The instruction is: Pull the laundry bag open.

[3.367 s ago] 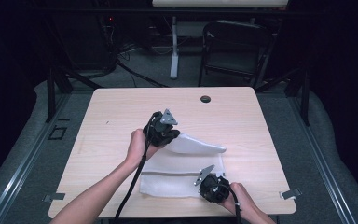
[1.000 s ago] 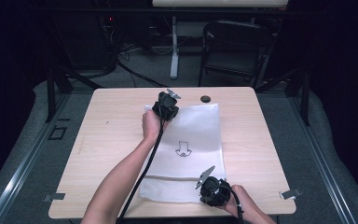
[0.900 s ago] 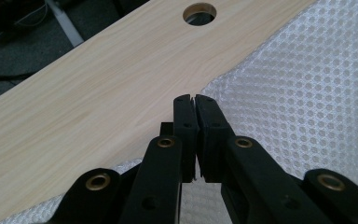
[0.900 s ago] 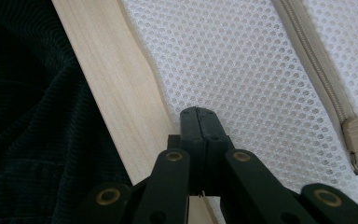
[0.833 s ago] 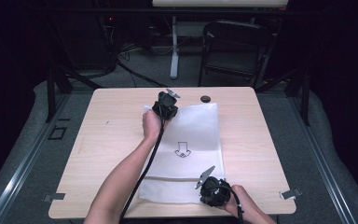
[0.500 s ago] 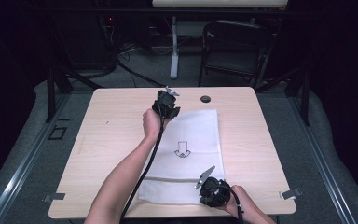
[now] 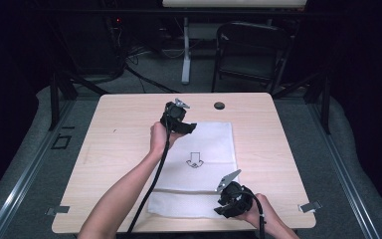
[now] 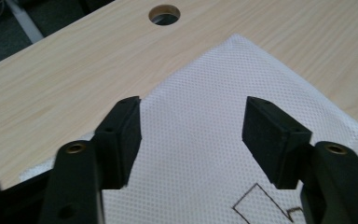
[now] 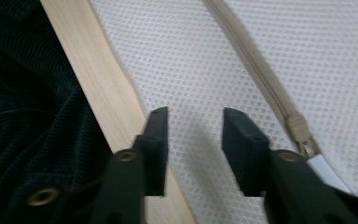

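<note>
White mesh fabric, a flat zippered bag [image 7: 199, 164], lies spread on the pale wooden bench [image 7: 114, 144], its long side running away from the person. It reaches from near the front edge to a little short of the round cable hole [image 7: 220, 105] at the far side. A black outlined arrow [image 7: 195, 160] is printed near its middle, and a beige zipper [image 9: 256, 79] crosses the near end, with the slider [image 9: 300, 133] at the side by the right gripper.

In the high view the left forearm stretches forward across the bench, wrist slightly bent, and the left gripper [image 7: 178, 119] sits at the bag's far left corner. In the left gripper view, the left gripper [image 8: 191, 135] points at that corner; its jaws have just been opening and now stand well apart, with the fabric lying flat beneath and between them, untouched by the pads.

The right hand [image 7: 258, 216] is tucked close to the person at the front edge, and the right gripper [image 7: 231, 199] is angled toward the bag's near right corner. In the right gripper view, the right gripper [image 9: 193, 149] hangs over the bag's edge by the bench's front strip. Its jaws have also just been opening, to a narrower gap, and the mesh passes under that gap without being pinched. A dark sleeve [image 9: 23, 93] shows beside the bench edge there.
</note>
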A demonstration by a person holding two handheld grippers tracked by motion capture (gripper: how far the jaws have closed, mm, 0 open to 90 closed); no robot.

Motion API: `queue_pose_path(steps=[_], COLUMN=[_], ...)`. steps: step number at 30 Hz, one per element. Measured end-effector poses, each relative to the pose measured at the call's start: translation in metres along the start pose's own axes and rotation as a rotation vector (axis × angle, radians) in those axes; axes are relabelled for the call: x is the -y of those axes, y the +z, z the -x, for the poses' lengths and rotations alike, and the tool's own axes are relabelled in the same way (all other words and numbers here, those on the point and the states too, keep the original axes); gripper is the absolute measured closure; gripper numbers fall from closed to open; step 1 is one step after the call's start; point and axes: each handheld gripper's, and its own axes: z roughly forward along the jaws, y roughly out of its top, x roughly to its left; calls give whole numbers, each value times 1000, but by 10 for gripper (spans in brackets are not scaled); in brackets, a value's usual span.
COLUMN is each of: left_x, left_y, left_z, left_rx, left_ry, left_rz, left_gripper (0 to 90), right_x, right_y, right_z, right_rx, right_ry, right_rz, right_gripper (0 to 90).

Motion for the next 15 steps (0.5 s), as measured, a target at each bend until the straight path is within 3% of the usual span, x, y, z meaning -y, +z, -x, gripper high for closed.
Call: queue_pose_path(steps=[8, 15], left_x=[13, 30], left_y=[-16, -35], left_z=[13, 29], left_rx=[47, 102], left_ry=[34, 95], left_rz=[9, 13], left_gripper=[232, 144], right_x=[8, 12], right_y=[-15, -26], right_z=[17, 29], right_rx=[13, 45], right_ry=[60, 110], right_rz=[42, 74], right_gripper=[209, 81])
